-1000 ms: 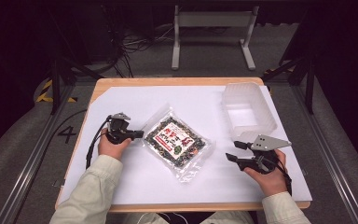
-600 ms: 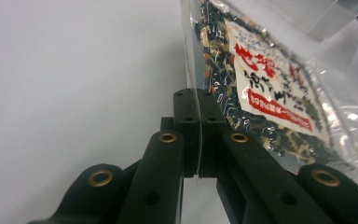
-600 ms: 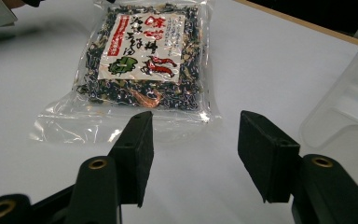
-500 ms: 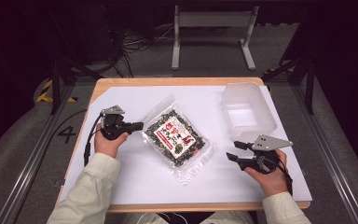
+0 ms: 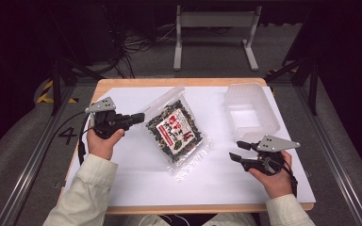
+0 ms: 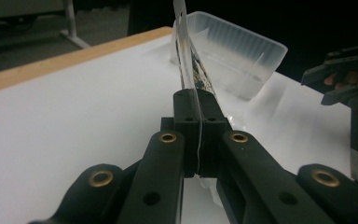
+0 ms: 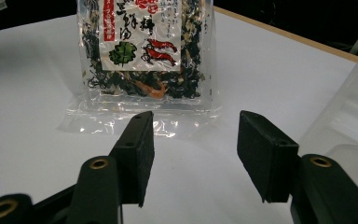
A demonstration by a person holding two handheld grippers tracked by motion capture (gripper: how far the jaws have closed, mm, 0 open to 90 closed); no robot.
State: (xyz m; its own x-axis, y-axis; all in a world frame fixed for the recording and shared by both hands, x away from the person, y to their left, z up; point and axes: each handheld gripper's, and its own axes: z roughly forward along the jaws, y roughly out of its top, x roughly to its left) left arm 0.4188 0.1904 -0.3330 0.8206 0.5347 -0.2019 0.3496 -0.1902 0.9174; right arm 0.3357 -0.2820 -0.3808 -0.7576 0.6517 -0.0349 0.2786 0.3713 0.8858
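A clear bag of dark dried seaweed [image 5: 175,129] with a red and white label lies tilted at the table's middle, its left edge lifted. My left gripper [image 5: 139,117] is shut on that edge; in the left gripper view the thin plastic [image 6: 189,70] rises edge-on from between the closed jaws. My right gripper [image 5: 235,151] is open near the front right, a short way from the bag's lower right corner. In the right gripper view the bag [image 7: 142,56] lies flat ahead of the spread jaws, with nothing between them.
A clear plastic tub [image 5: 250,112] stands at the back right of the white sheet [image 5: 217,179] that covers the wooden table. The tub [image 6: 233,56] is also seen beyond the bag in the left gripper view. A metal frame stands behind the table.
My left gripper has closed on the bag's left edge and raised it, moving up and away from me. The bag has tilted and shifted slightly. The right gripper has stayed in place.
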